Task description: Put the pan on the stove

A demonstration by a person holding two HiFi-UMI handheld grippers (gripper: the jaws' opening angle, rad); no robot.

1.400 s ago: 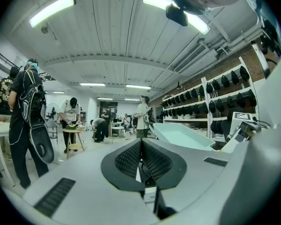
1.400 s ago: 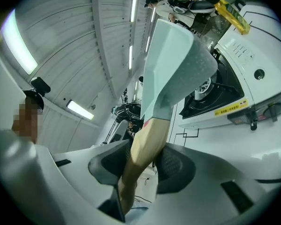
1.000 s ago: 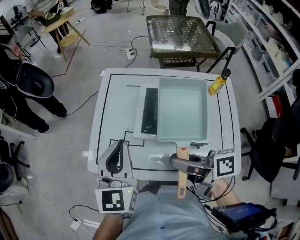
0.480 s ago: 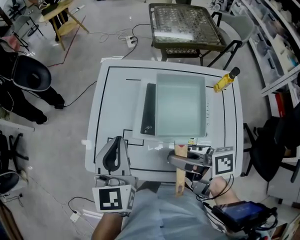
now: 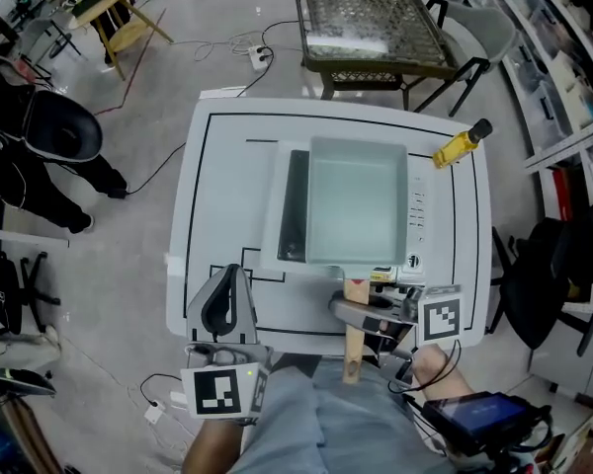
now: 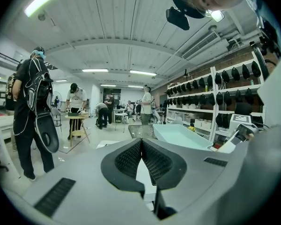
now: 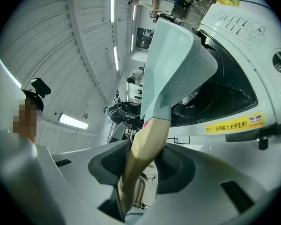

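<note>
Mint-green and hard to read underneath: can't tell whether the pan (image 5: 358,200) actually sits on the white stove (image 5: 418,215) or hangs just above it, with the black burner recess mostly covered from the head view and only a dark sliver showing along the left side. Around it, just the white worktop (image 5: 217,196), a yellow bottle (image 5: 459,144) near the far right corner, well apart from the pan, then a mesh-top table (image 5: 371,23) beyond and blurry shelves (image 5: 563,57) along the right. Pan over the stove's middle, wooden handle (image 5: 354,334) poking back past the worktop's front edge. Right hand-held gripper (image 5: 361,314) clamped on that handle, pads pressing on both sides. Left hand-held gripper (image 5: 235,282) off to the left of the handle, near the front edge, jaws closed together on nothing.
</note>
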